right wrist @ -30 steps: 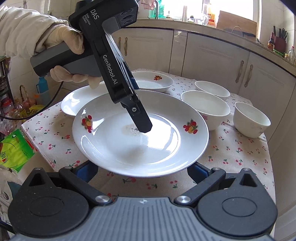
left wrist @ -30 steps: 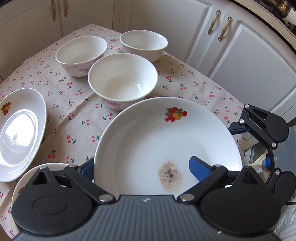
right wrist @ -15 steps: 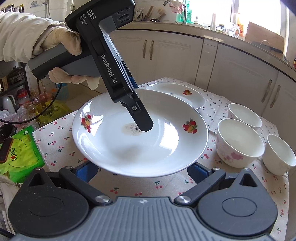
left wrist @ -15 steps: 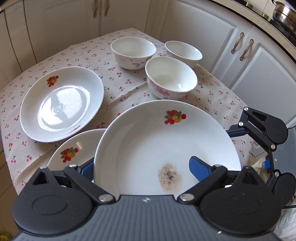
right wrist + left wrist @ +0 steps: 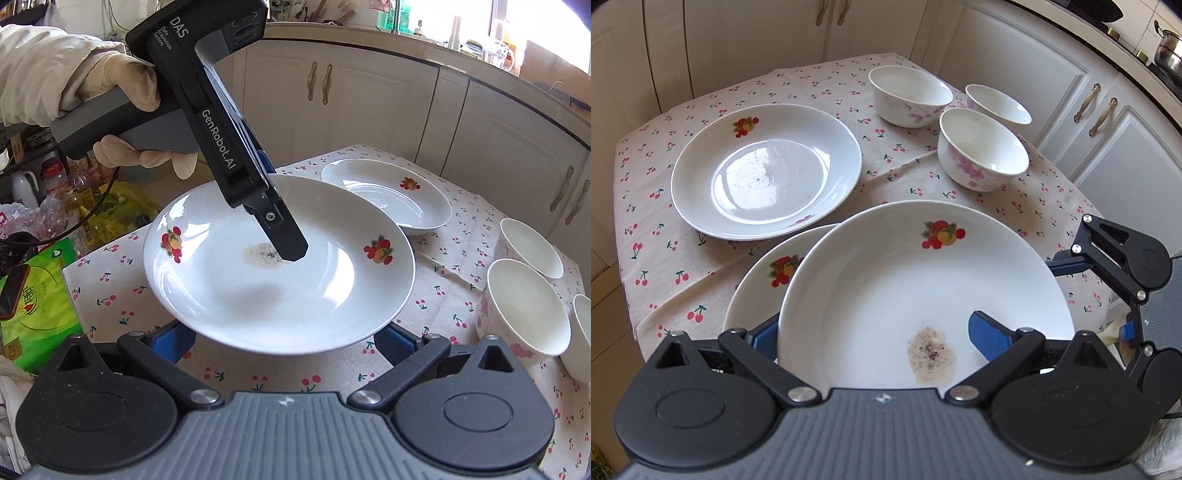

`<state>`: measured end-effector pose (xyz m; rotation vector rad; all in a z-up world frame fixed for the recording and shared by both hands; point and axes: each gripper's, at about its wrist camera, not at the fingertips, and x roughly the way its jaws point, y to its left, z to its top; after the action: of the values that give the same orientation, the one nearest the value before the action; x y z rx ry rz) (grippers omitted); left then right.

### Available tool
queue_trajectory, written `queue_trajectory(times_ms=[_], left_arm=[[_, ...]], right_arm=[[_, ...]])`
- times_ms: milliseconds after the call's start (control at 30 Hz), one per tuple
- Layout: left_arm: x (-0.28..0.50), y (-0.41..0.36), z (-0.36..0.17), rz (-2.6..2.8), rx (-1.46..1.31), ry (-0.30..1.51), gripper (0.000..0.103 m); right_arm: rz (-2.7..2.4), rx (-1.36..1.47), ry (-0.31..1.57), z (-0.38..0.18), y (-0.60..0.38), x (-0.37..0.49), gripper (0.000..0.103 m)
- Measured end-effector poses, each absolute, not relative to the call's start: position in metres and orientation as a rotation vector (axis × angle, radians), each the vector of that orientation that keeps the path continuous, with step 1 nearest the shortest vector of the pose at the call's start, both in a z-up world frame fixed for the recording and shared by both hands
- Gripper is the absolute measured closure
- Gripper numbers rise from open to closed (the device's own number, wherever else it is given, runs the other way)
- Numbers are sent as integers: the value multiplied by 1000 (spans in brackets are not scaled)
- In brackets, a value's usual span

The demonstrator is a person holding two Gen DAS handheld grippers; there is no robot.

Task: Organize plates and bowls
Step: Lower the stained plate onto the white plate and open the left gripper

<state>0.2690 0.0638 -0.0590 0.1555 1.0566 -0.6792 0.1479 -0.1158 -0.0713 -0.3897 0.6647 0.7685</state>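
Plate point(image 5: 905, 288) overlaps lower plate point(image 5: 764, 280); bowls point(image 5: 982, 151) beyond.

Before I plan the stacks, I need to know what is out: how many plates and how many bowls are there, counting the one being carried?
Plates: 3, namely the held plate, the plate partly beneath it and the plate lying alone on the tablecloth.
Bowls: 3, namely the near bowl, the far left bowl and the far right bowl.
Total: 6
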Motion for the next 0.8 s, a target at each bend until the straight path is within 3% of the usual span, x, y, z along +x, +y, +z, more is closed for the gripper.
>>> queue_trajectory(times_ms=[800], left_arm=[[287, 73, -78, -664, 161, 1123, 4]], right_arm=[[767, -406, 691, -69, -99, 152, 0]])
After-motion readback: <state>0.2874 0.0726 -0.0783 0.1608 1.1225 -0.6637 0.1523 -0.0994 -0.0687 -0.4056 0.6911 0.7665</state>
